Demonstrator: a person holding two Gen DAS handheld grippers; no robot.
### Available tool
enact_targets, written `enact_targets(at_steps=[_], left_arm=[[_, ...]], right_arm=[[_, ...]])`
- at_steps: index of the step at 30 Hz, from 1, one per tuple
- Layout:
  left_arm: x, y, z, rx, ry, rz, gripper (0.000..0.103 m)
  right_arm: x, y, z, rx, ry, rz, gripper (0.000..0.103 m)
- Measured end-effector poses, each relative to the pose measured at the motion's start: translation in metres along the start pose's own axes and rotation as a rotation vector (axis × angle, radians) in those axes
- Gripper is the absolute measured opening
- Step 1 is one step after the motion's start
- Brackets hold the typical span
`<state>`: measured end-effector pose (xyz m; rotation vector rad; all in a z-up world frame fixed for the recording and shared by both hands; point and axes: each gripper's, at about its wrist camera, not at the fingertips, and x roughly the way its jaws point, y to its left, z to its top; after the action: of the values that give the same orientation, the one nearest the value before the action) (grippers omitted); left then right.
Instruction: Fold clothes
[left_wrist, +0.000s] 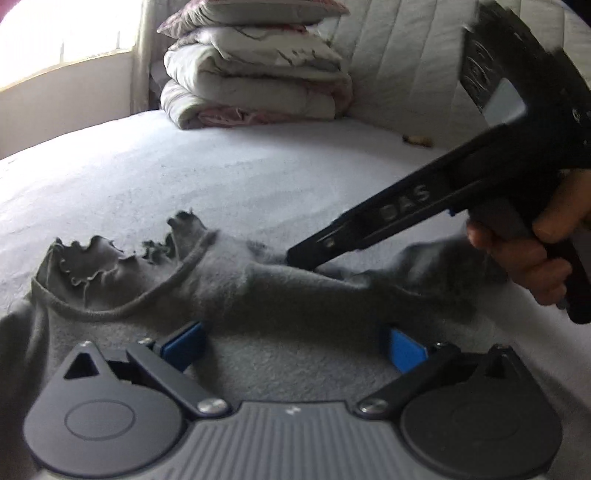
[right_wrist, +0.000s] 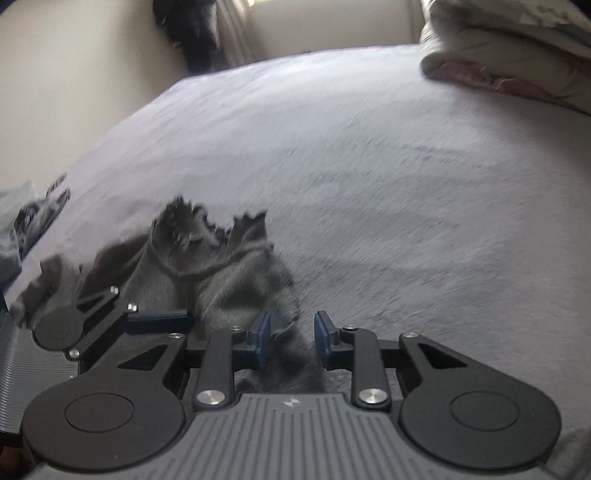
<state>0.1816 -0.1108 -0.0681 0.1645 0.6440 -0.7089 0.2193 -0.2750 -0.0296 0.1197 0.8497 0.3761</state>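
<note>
Both tongs are working on a grey top (left_wrist: 280, 291) lying on the bed (left_wrist: 184, 177). Left gripper (left_wrist: 295, 347) is hovering wide open over the cloth, gripping nothing. Right gripper (right_wrist: 291, 339) is pinching a bunched ridge of fabric. Its long axis is running across the left view, frilled neckline toward the left.
</note>
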Motion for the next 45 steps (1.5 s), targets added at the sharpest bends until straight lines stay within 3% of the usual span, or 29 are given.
enact_targets(at_steps=[2,3,6,11,14,16,20,22,25,27,31,33,35,36,39,42,45], left_arm=[[-0.002,0.004,0.000,-0.019,-0.005,-0.015,0.103],[-0.004,0.006,-0.001,-0.033,-0.009,-0.026,0.103],[-0.007,0.012,-0.002,-0.064,-0.019,-0.051,0.103],[-0.010,0.011,-0.003,-0.064,-0.020,-0.050,0.103],[-0.014,0.008,-0.002,-0.056,-0.026,-0.041,0.103],[-0.019,0.007,-0.001,-0.061,-0.045,-0.056,0.103],[-0.024,0.004,0.001,-0.096,-0.099,-0.113,0.103],[-0.020,0.000,-0.001,-0.084,-0.099,-0.109,0.103],[-0.003,-0.001,0.002,-0.077,-0.030,-0.066,0.103],[0.002,0.000,0.006,-0.072,-0.032,-0.064,0.103],[0.000,0.002,0.004,-0.085,-0.040,-0.070,0.103],[0.001,0.004,0.004,-0.094,-0.043,-0.072,0.103],[0.002,0.008,0.005,-0.112,-0.045,-0.084,0.103],[0.001,0.010,0.006,-0.130,-0.048,-0.092,0.103],[-0.002,0.017,0.008,-0.197,-0.057,-0.091,0.103],[0.001,0.017,0.012,-0.261,-0.072,-0.077,0.103],[0.007,0.008,0.016,-0.230,-0.056,-0.020,0.103]], right_arm=[[0.002,0.008,0.001,-0.060,0.000,-0.011,0.005],[0.002,0.011,0.003,-0.089,-0.003,-0.033,0.006],[-0.002,0.008,0.013,-0.151,-0.087,-0.216,0.005],[0.011,-0.004,0.009,-0.105,-0.063,-0.210,0.006],[-0.009,-0.017,0.009,-0.008,-0.090,-0.135,0.016],[-0.031,-0.026,0.006,0.026,-0.116,-0.144,0.034],[-0.073,-0.048,-0.013,0.066,-0.142,-0.216,0.037],[-0.094,-0.062,-0.025,0.098,-0.158,-0.255,0.045],[-0.121,-0.084,-0.052,0.163,-0.192,-0.303,0.049],[-0.131,-0.097,-0.069,0.201,-0.230,-0.300,0.050],[-0.137,-0.121,-0.097,0.275,-0.321,-0.233,0.050],[-0.129,-0.128,-0.103,0.286,-0.320,-0.203,0.050],[-0.118,-0.123,-0.105,0.209,-0.294,-0.240,0.050],[-0.114,-0.118,-0.107,0.148,-0.284,-0.265,0.047],[-0.111,-0.106,-0.110,0.038,-0.287,-0.354,0.012],[-0.132,-0.105,-0.112,0.022,-0.373,-0.431,0.010],[-0.150,-0.103,-0.114,0.006,-0.450,-0.571,0.010]])
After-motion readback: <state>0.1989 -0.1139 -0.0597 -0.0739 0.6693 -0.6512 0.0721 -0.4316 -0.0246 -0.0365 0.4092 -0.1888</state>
